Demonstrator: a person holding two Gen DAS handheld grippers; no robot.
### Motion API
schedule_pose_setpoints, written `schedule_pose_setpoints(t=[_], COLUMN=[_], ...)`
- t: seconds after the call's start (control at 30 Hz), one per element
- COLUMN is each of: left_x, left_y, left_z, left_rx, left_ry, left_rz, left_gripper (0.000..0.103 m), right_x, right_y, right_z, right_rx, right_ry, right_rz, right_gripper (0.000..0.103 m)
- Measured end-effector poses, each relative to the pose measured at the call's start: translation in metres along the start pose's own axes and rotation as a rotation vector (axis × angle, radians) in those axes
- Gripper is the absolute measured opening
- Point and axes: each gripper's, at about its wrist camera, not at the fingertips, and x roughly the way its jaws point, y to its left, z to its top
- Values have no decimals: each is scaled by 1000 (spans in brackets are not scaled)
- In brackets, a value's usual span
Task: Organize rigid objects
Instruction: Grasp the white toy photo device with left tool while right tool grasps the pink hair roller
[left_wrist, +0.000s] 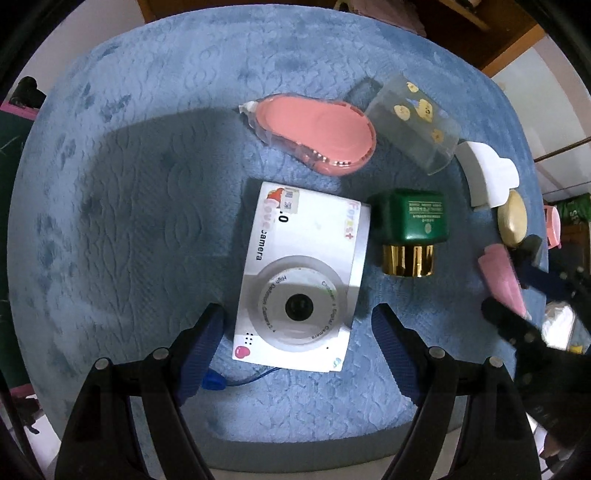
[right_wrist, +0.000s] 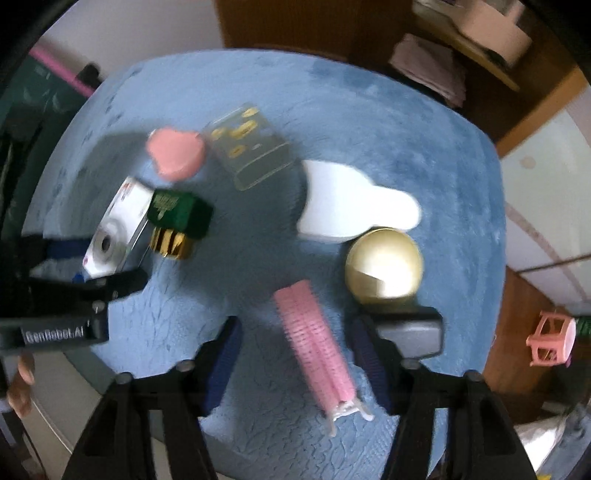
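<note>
A white toy camera (left_wrist: 299, 280) lies lens-up on a round blue cushion (left_wrist: 147, 184). My left gripper (left_wrist: 299, 332) points down over it and stands open, a finger on each side of the camera's lower end, neither pad touching it. In the right wrist view a pink ribbed hair roller (right_wrist: 314, 347) lies between the fingers of my right gripper (right_wrist: 295, 339). That gripper is open, with gaps on both sides of the roller. My left gripper (right_wrist: 107, 258) also shows there, straddling the camera (right_wrist: 110, 236).
Also on the cushion are a pink case (left_wrist: 317, 133), a clear box with yellow prints (left_wrist: 410, 122), a green bottle with a gold cap (left_wrist: 410, 229), a white cloud-shaped piece (right_wrist: 343, 206), a gold round jar (right_wrist: 384, 266) and a grey block (right_wrist: 410, 332). Wooden furniture stands behind.
</note>
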Motion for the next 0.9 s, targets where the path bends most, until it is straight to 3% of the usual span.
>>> schedule_pose_setpoints(t=[0.13, 0.33, 0.53, 0.6, 0.67, 0.9], left_x=[3, 8, 10, 8, 4, -10], left_y=[0, -9, -19, -31, -35, -26], left_z=[4, 14, 18, 18, 18, 5], left_rx=[-5, 18, 54, 80, 97, 79], left_ry=[4, 12, 1, -19, -28, -40], left_rz=[8, 44, 78, 98, 92, 48], left_gripper=[84, 84, 80, 61, 62, 61], right_x=[11, 23, 25, 24, 22, 5], right_y=[12, 7, -1, -3, -4, -4], right_z=[-4, -10, -15, -16, -18, -16], right_rx=[-57, -45, -26, -8, 15, 61], right_ry=[17, 53, 66, 63, 67, 51], right_rz=[-72, -85, -26, -15, 15, 75], right_gripper=[51, 51, 44, 34, 28, 26])
